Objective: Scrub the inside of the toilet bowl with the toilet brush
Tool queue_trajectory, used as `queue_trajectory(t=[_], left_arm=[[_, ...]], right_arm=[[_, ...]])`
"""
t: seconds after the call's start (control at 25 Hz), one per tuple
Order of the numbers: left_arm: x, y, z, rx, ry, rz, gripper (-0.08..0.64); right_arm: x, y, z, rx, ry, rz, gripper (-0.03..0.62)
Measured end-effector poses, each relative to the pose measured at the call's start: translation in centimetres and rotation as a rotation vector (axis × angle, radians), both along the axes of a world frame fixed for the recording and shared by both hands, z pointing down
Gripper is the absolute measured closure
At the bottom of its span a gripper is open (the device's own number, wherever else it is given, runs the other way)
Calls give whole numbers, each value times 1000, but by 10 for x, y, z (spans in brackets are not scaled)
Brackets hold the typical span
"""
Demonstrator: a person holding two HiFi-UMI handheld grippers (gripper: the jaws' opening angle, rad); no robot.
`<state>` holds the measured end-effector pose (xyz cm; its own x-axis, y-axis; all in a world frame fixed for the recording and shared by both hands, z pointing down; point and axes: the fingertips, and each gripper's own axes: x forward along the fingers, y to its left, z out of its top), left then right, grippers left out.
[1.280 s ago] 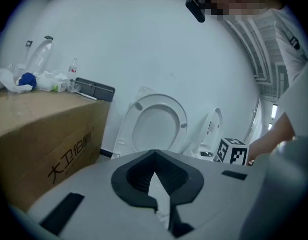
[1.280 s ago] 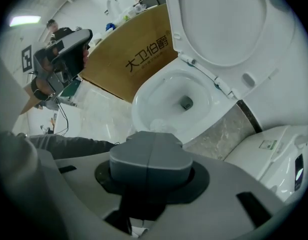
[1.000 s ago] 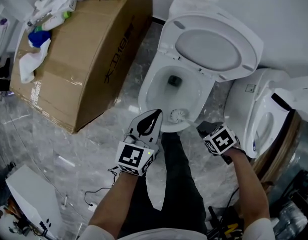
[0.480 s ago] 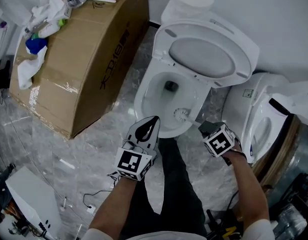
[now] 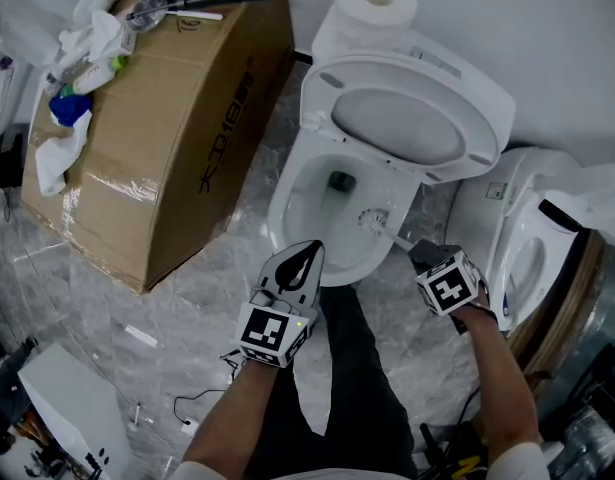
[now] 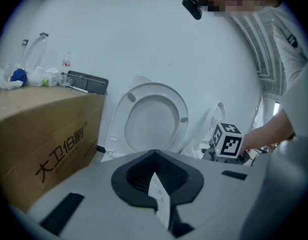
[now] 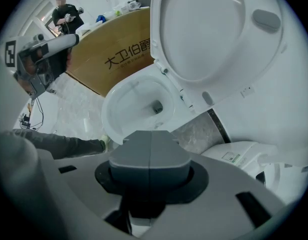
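The big cardboard box (image 5: 157, 118) is close on the left. Another toilet (image 5: 507, 238) crowds the right. So I only have room over the toilet bowl (image 5: 287, 203). The toilet brush (image 5: 372, 218) head is inside, by the near wall. My right gripper (image 5: 421, 252) is squeezed shut on its handle. A wide swing could splash or bump the rim. My left gripper (image 5: 313, 248) is closed on nothing, just outside the rim.

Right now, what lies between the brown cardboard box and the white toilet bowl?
Grey marbled floor, bare except a small dark object by the wall, separates the brown cardboard box from the white toilet bowl; the head view shows it.
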<state>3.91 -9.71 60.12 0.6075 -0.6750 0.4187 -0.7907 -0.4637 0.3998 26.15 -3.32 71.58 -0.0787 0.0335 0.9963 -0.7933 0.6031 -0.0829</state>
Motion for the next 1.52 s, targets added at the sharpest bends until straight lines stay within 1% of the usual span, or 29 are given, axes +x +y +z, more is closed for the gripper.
queue_trajectory(t=[0.08, 0.16, 0.4, 0.48, 0.6, 0.8, 0.92, 1.0, 1.12, 1.2, 1.28, 1.36, 1.52], left_arm=[[3, 0, 1, 1, -5, 11, 552], [6, 0, 1, -3, -7, 17, 552], [12, 1, 5, -6, -18, 44, 552], [13, 3, 7, -8, -25, 57, 552], [12, 5, 8, -10, -37, 73, 552], [12, 6, 9, -6, -54, 105, 552], [14, 4, 9, 4, -58, 123, 552], [15, 4, 6, 8, -57, 131, 552], [20, 8, 4, 0, -49, 163, 552], [19, 9, 5, -9, -49, 182, 552], [17, 11, 8, -15, -58, 194, 552], [17, 15, 11, -25, -66, 208, 552], [23, 24, 12, -34, -77, 248, 552]], right_arm=[[7, -6, 0, 40, 20, 18, 434], [11, -9, -1, 62, 29, 48, 434], [11, -10, 4, 118, 27, 124, 435], [13, -8, 7, 150, 19, 176, 434], [19, -1, 13, 192, -6, 301, 434], [19, 12, 20, 238, -84, 560, 434], [21, 19, 24, 268, -174, 759, 434], [22, 22, 27, 297, -260, 929, 434], [28, 29, 29, 326, -420, 1234, 436], [26, 33, 34, 306, -554, 1430, 436], [24, 37, 39, 274, -671, 1597, 436], [25, 44, 43, 256, -754, 1720, 436], [19, 56, 52, 253, -873, 1867, 436]])
